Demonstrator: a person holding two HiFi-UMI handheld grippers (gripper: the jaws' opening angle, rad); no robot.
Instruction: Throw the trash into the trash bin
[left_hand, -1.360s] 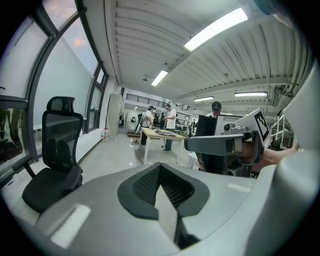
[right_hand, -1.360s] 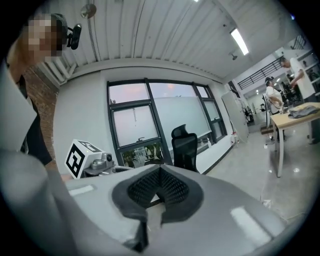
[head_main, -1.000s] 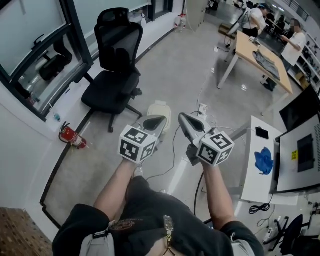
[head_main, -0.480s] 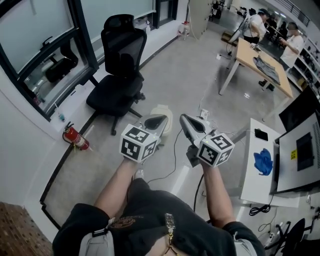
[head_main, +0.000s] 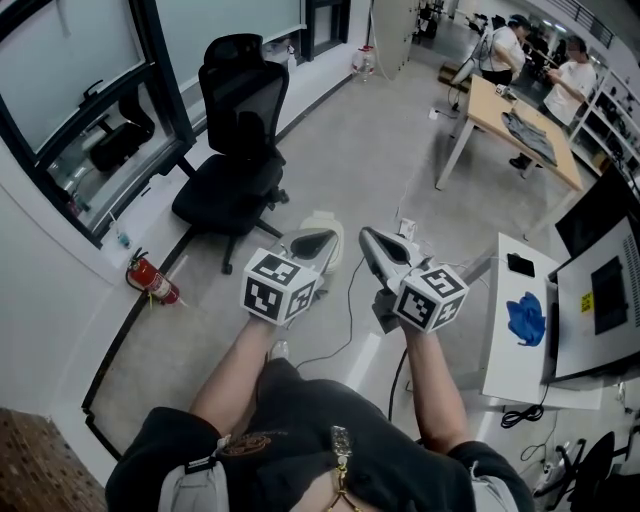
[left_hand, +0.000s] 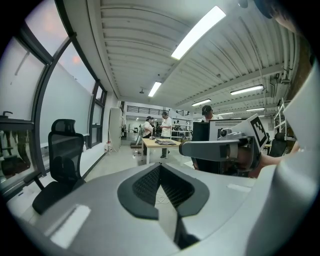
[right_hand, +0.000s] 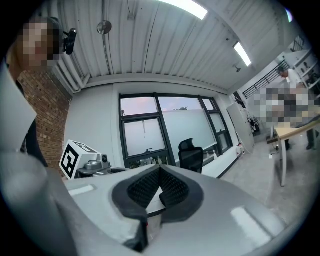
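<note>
Both forearms out front, side by side, right of the office chair (head_main: 236, 150). Left gripper (head_main: 318, 243) tips slightly down, right gripper (head_main: 372, 246) about level. Both jaws closed tip to tip, nothing in either. Pale rounded bin (head_main: 322, 220) on the floor just right of the chair's base, partly behind the left gripper, inside not visible. Can't tell which item is the trash. A blue crumpled item (head_main: 526, 320) lies on the white desk (head_main: 505, 355), well right of the chair. Versus a second ago: same pose, same closure; chair sits slightly lower in frame.
</note>
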